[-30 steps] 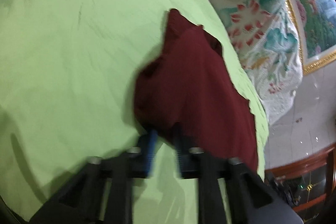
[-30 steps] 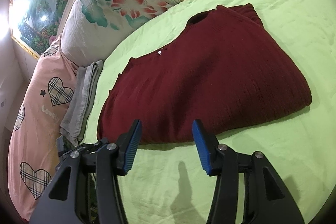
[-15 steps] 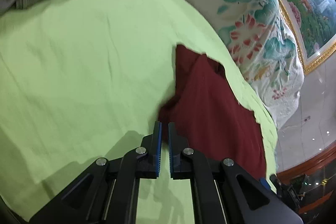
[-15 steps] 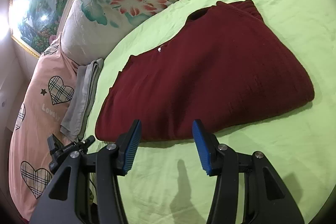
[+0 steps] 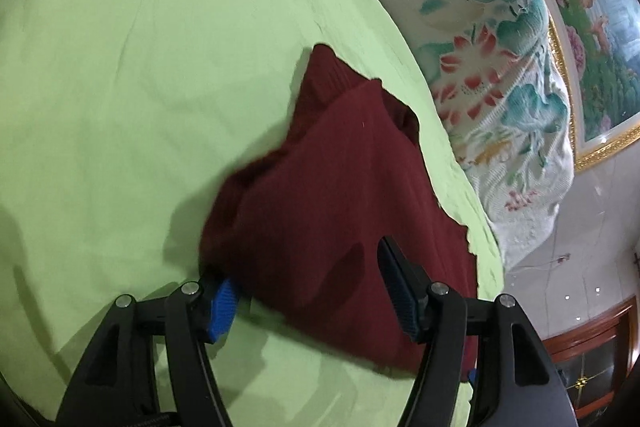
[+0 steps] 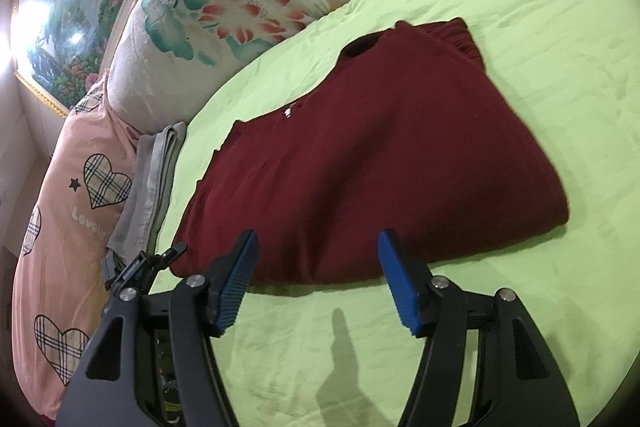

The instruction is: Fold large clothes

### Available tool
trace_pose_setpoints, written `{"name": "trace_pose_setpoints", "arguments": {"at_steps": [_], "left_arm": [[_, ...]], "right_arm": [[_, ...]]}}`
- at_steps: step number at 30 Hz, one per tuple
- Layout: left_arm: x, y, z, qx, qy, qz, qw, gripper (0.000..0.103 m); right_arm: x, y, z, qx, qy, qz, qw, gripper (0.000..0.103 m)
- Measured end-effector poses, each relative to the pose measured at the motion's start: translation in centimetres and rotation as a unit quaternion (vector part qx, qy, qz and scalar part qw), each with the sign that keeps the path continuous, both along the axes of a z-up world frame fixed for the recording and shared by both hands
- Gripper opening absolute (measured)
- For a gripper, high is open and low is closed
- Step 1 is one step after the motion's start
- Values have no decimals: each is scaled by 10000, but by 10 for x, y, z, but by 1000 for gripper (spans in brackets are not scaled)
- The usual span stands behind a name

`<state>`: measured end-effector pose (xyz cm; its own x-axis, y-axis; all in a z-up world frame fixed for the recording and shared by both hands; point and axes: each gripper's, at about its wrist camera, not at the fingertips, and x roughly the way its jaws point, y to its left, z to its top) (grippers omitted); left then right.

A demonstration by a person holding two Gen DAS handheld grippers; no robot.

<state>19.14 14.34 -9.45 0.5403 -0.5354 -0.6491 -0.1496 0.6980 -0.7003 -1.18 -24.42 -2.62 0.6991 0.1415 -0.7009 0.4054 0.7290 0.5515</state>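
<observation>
**Sweater folded on the green sheet, both grippers let go**

Sweater [image 6: 376, 155], dark red, lies folded in the middle of the right-wrist view on the green bed sheet [image 6: 520, 327]. The left gripper [image 5: 310, 293] has just been opening; its jaws stand wide, the sweater's near corner between them but unpressed. The right gripper [image 6: 318, 281] has also just widened and holds nothing, hovering at the lower hem.

Risk, as I judge it: the left pad sits half under the corner, so pulling away could drag the fold open.

Writing: the pink heart-print pillow [image 6: 68, 219] at the left edge reads something like "Lovely"; the last letters are unclear.
</observation>
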Motion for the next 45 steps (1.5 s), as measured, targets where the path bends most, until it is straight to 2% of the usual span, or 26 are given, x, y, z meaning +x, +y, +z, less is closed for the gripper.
{"name": "trace_pose_setpoints", "arguments": {"at_steps": [1, 3, 4, 5, 8, 10, 14, 17, 20, 22, 24, 25, 29, 33, 38, 41, 42, 43, 44, 45], "left_arm": [[3, 0, 1, 48, -15, 7, 10000, 60], [9, 0, 1, 129, -30, -9, 9999, 43], [11, 0, 1, 146, -39, -43, 9999, 22], [13, 1, 1, 129, -45, -81, 9999, 13], [15, -2, 14, 226, -302, -186, 9991, 10], [15, -13, 33, 368, -601, -389, 9968, 9], [14, -53, 73, 516, -1219, -977, 9864, 8], [13, -95, 93, 549, -1534, -1519, 9749, 8], [5, -146, 100, 662, -1773, -2155, 9580, 8], [-2, -180, 96, 761, -1850, -2607, 9445, 8], [-8, -207, 81, 891, -1797, -2944, 9344, 8], [-9, -214, 73, 900, -1715, -3045, 9326, 8], [-9, -220, 52, 755, -1448, -3096, 9367, 8], [-6, -205, 59, 489, -1506, -2959, 9420, 8], [-6, -199, 65, 342, -1597, -2906, 9428, 8], [-8, -197, 64, 333, -1576, -2953, 9417, 8], [-8, -197, 61, 368, -1537, -2976, 9415, 8], [-7, -198, 59, 404, -1504, -2992, 9414, 8], [-5, -200, 56, 443, -1467, -3005, 9414, 8], [-4, -202, 52, 496, -1426, -3007, 9417, 8]], "right_arm": [[1, -2, 0, 1, 11, -4, 10000, 63], [5, -7, 2, 32, -4, 18, 10000, 63], [7, -8, 4, 28, -29, 44, 10000, 63], [11, -9, 6, 2, -52, 70, 10000, 63], [20, -13, 10, -40, -116, 165, 9998, 63], [27, -18, 9, 13, -118, 195, 9997, 64], [35, -30, 3, 248, -135, 205, 9994, 64], [43, -42, 2, 476, -162, 234, 9985, 64], [50, -54, 4, 782, -283, 277, 9961, 64], [56, -61, 6, 915, -326, 356, 9946, 64], [67, -63, 7, 945, -248, 494, 9940, 64], [71, -63, 7, 930, -194, 551, 9940, 65], [91, -53, 1, 1060, -14, 900, 9903, 71], [118, -34, -6, 1080, 217, 1318, 9851, 76], [154, -23, -26, 1223, 535, 1592, 9782, 76], [176, -24, -44, 1535, 659, 1584, 9731, 76], [185, -24, -49, 1573, 692, 1571, 9725, 71], [189, -24, -50, 1514, 696, 1578, 9733, 55], [195, -22, -51, 1410, 705, 1602, 9744, 48], [200, -20, -51, 1356, 686, 1639, 9747, 35]]}}
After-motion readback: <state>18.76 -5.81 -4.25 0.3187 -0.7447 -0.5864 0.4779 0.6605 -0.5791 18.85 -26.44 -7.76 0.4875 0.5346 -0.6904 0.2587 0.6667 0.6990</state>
